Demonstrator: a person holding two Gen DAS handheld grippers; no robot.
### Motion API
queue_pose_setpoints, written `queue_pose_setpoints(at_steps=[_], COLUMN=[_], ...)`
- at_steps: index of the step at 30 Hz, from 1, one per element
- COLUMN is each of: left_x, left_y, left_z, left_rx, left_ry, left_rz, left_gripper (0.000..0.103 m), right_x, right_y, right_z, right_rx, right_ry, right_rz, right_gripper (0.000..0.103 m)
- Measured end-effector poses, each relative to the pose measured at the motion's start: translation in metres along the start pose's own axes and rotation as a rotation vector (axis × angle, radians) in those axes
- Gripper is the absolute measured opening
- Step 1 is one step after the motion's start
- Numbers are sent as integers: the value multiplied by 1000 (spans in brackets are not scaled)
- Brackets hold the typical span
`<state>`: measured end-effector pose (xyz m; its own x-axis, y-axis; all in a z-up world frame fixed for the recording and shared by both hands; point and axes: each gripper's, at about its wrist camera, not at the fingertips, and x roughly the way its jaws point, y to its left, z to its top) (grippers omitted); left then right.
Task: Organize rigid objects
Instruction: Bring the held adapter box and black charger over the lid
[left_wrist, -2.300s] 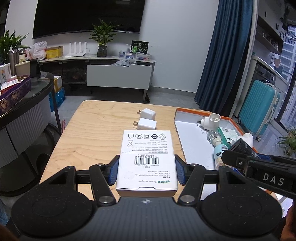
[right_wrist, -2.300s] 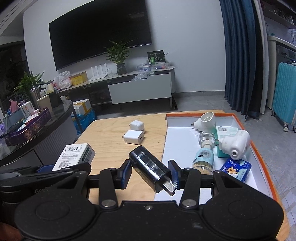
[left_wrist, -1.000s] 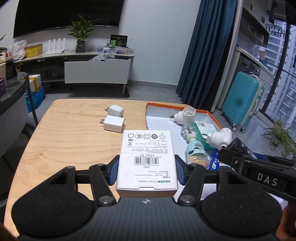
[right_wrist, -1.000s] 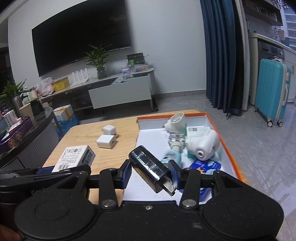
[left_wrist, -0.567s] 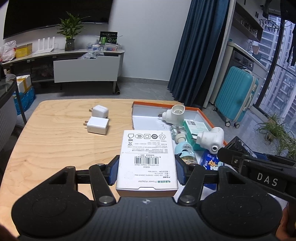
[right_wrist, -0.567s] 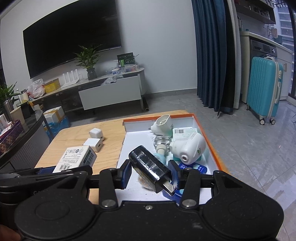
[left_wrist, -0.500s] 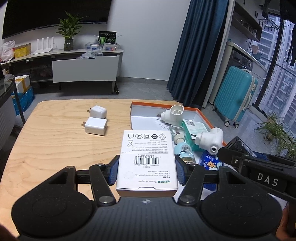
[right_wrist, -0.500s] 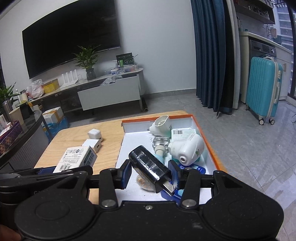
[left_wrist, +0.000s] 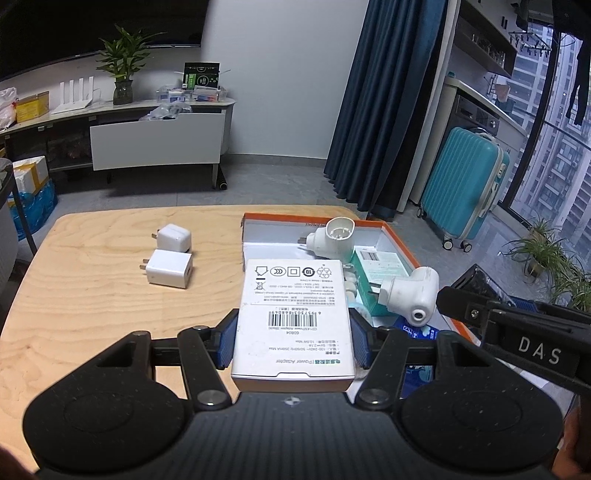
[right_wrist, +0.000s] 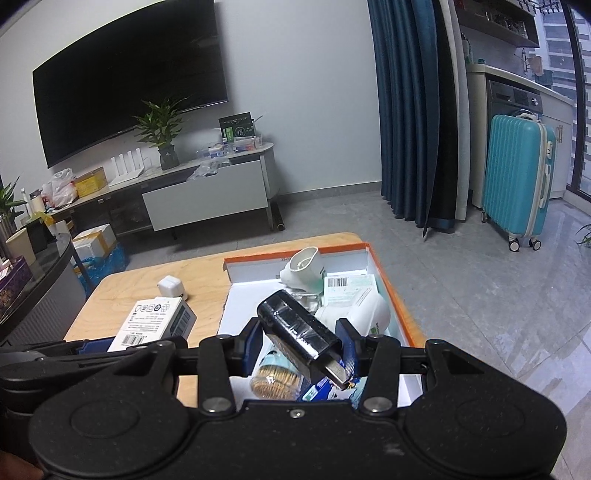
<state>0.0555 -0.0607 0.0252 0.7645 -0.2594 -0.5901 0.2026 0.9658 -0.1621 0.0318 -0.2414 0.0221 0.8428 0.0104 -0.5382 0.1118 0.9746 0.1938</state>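
Item one: a flat white cardboard power-adapter box (left_wrist: 293, 314) with a barcode label. It is clamped across its long side walls by the left gripper (left_wrist: 293, 341) and carried just above the near left wall of the landmark, an orange-rimmed white tray (left_wrist: 397, 240) at the right end of the pale wooden table (left_wrist: 92, 280). It is judged light and stiff but crushable. The side walls serve as the hold, and the smooth card could slide under a loose pinch.

Item two: a glossy black charger block with metal prongs (right_wrist: 301, 332). It sits skewed between the pads of the right gripper (right_wrist: 301, 347), over the tray's near end, prongs toward the camera. It is judged rigid, dense and slick, and the tilted hold may let it twist.

Tray contents: two white plug-in devices, a teal carton, a small bottle and a blue packet crowd the right half. Bare floor lies along the tray's left wall and far-left corner.

Left of the tray: two small white wall chargers (left_wrist: 170, 262) lie well apart from it on open tabletop.
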Motion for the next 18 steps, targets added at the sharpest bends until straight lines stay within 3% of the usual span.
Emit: queue_pose_setpoints(at_steps=[18], left_x=[23], left_y=[-7], left_z=[10], left_rx=[10], left_ry=[24], left_rz=[-9], left_gripper=[59], right_x=[22], right_y=[-10], right_z=[13], right_rx=[3], right_ry=[-2], right_rz=[-14], right_gripper=[54])
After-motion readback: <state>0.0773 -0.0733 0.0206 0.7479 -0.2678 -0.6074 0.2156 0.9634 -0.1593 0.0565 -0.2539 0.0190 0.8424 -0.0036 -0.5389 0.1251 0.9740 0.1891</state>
